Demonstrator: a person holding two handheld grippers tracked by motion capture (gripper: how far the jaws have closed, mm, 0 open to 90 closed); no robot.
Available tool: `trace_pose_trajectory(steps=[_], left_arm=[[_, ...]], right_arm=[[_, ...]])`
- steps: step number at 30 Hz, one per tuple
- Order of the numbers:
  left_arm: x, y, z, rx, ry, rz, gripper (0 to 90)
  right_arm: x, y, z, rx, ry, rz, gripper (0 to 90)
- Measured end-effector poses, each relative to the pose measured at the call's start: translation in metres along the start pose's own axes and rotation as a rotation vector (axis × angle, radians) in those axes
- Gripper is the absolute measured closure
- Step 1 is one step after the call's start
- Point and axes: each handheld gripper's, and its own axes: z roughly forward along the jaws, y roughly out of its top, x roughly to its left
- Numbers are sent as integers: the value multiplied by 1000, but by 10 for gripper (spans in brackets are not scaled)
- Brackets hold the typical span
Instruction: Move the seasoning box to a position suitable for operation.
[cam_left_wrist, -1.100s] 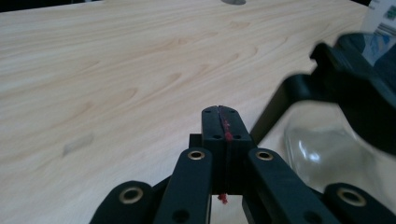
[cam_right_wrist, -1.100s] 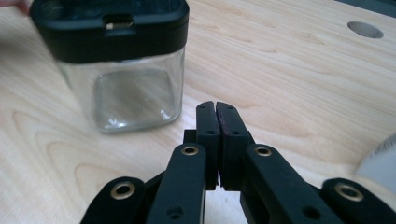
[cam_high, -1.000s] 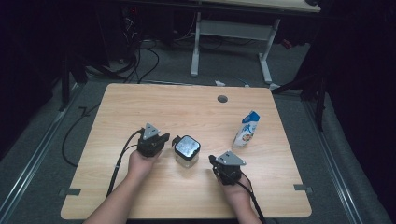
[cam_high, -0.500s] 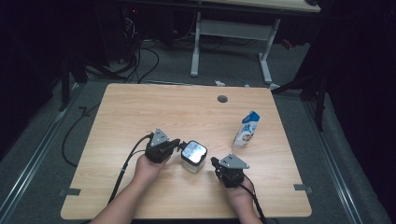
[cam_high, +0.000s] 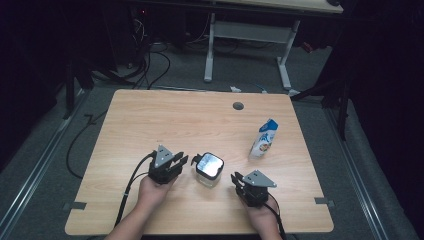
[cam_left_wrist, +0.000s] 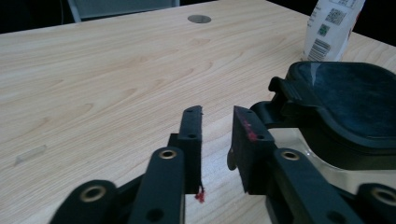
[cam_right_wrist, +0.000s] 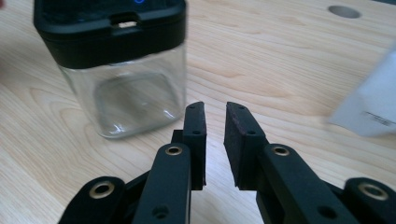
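Observation:
A square glass jar (cam_high: 209, 169) with a black lid stands near the table's front middle. My left gripper (cam_high: 183, 161) lies just left of it, its tips close to the lid's latch. In the left gripper view the left gripper (cam_left_wrist: 217, 114) has a narrow gap with nothing in it, and the jar (cam_left_wrist: 345, 102) sits at its right. My right gripper (cam_high: 236, 178) rests to the jar's right. In the right gripper view the right gripper (cam_right_wrist: 215, 109) is also slightly apart and empty, with the jar (cam_right_wrist: 126, 70) ahead on the left. Both pairs of jaws have just been opening.
A blue and white carton (cam_high: 263, 139) stands upright right of the jar, and it appears again as the carton (cam_left_wrist: 331, 28) and, blurred, as the carton (cam_right_wrist: 369, 102). A round cable hole (cam_high: 238, 106) sits near the far edge of the wooden table (cam_high: 150, 120).
The jar has slid a little to the right and toward the near edge, with the left gripper following beside it. The right gripper has drifted slightly right and nearer.

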Motion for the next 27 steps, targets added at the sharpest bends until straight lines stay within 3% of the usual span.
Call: trace_pose_trajectory(steps=[3,9,17,21,27], left_arm=[[-1,1,-5,-7,1,5,670],[-3,5,-11,-26,-23,2,629],[-10,19,-11,-23,-45,9,712],[-14,23,-6,2,-55,18,773],[-21,32,2,-4,-49,46,874]], right_arm=[[-7,-3,-9,-20,-25,25,784],[-14,-4,-16,-36,-38,14,769],[-6,-5,-12,-12,13,-37,752],[-6,-4,-13,-21,23,-34,754],[-8,0,-15,-47,22,-32,777]])
